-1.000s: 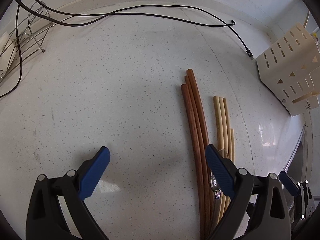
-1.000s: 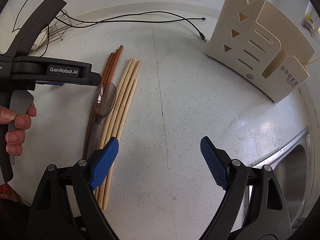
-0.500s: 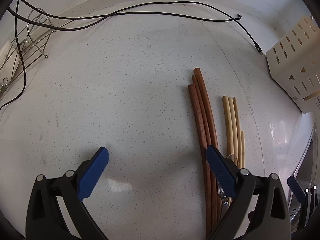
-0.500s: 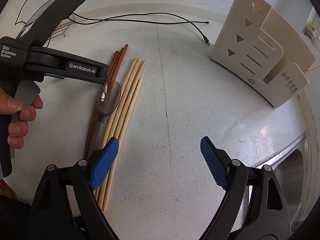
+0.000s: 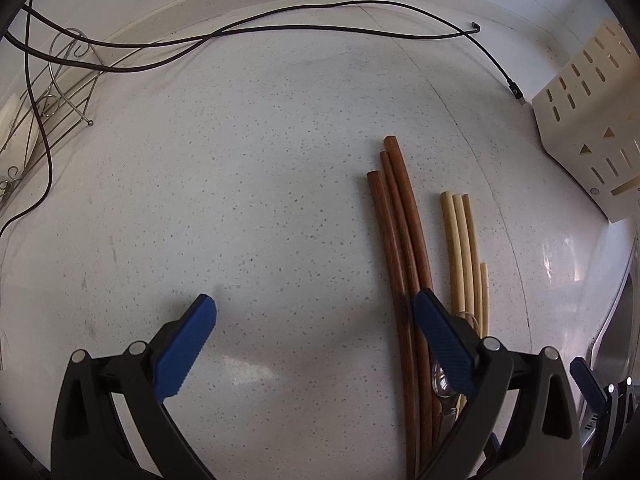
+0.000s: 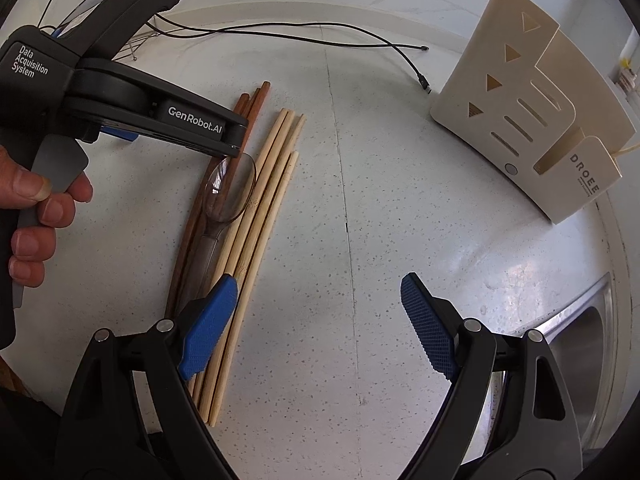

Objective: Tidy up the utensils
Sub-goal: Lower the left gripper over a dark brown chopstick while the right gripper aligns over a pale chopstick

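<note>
right gripper (image 6: 316,320) jaws wide apart, nothing between them, pointed steeply down over bare bench (image 6: 360,240); its left pad sits just over the near ends of the pale chopsticks (image 6: 256,224). left gripper (image 5: 314,336) likewise spread and empty, its right pad over the dark chopsticks (image 5: 400,240). utensils all lie loose on the bench in one tight bundle: dark sticks, then a clear plastic spoon (image 6: 228,192) resting across the seam, then pale sticks; none yet in the cream holder (image 6: 520,120), which stands well apart to the right. risks, as judged: closing on the bundle would likely catch several sticks at once or pinch the spoon with them; thin round sticks may roll or scissor out of the pads; the two grippers are close together over the same pile and could knock each other. views: the right wrist view shows the whole spoon bowl, the person's hand (image 6: 36,208) on the left gripper body, and the holder's front slots; the left wrist view hides most of the spoon behind its own pad but shows the far stick tips, the black cable (image 5: 320,32) and a wire rack (image 5: 52,92) at left.
</note>
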